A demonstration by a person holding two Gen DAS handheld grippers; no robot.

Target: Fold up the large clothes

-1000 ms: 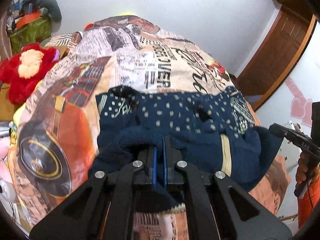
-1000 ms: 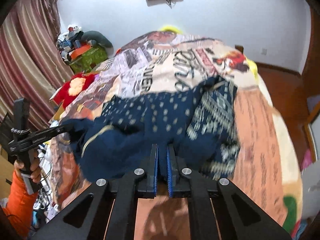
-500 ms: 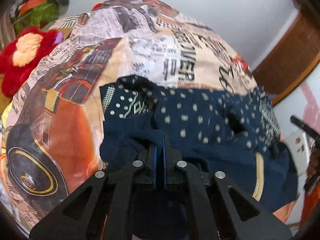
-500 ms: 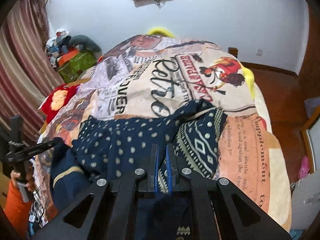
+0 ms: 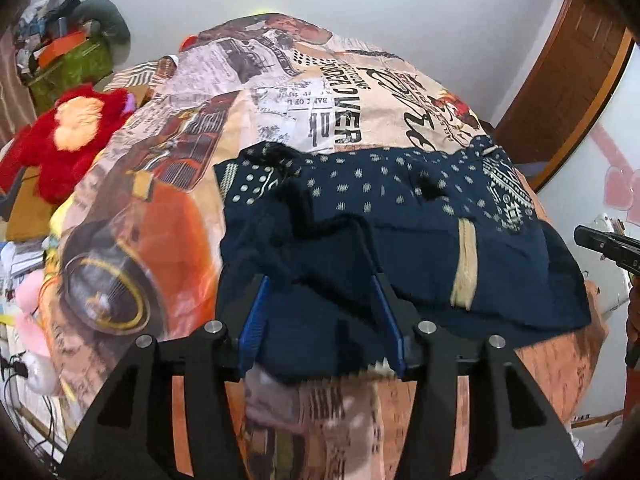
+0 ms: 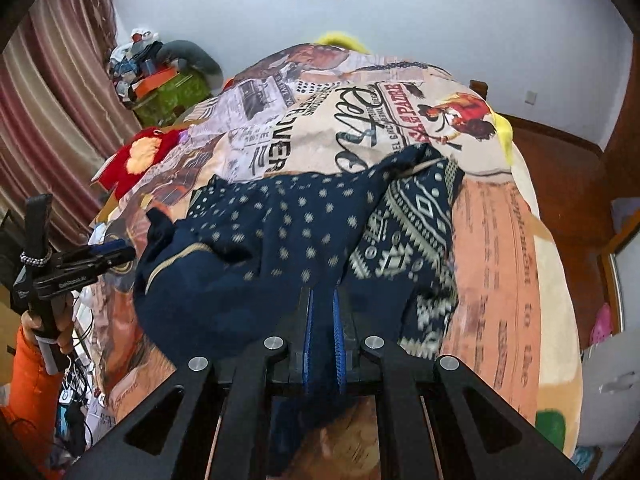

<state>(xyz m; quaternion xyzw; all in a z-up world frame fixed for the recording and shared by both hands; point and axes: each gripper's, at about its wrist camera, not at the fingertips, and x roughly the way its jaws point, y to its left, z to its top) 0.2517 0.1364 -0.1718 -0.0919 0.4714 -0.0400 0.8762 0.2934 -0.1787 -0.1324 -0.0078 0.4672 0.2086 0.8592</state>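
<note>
A navy garment (image 5: pixel 400 208) with cream dots and a patterned border lies bunched across the printed bedspread (image 5: pixel 304 92). My left gripper (image 5: pixel 320 284) hovers over its near edge. Its jaws are opening, the cloth lies under and between the blue pads (image 5: pixel 256 320), and they are not pressing on it. In the right wrist view the same garment (image 6: pixel 288 232) spreads over the bedspread (image 6: pixel 500 240). My right gripper (image 6: pixel 322 296) is shut on a fold of its near hem. The left gripper (image 6: pixel 108 252) shows at that view's left edge, held by a hand in an orange sleeve.
A red plush toy (image 5: pixel 68 136) and a green box of clutter (image 5: pixel 68 64) sit left of the bed. A wooden door (image 5: pixel 568 80) stands at the right. Striped curtains (image 6: pixel 48 120) hang at the left. Cables and small items lie on the floor by the bed's left side.
The left jaws have gone from shut on the garment's edge to apart, letting the cloth go. The garment has settled lower onto the bed. The right jaws stay shut on it.
</note>
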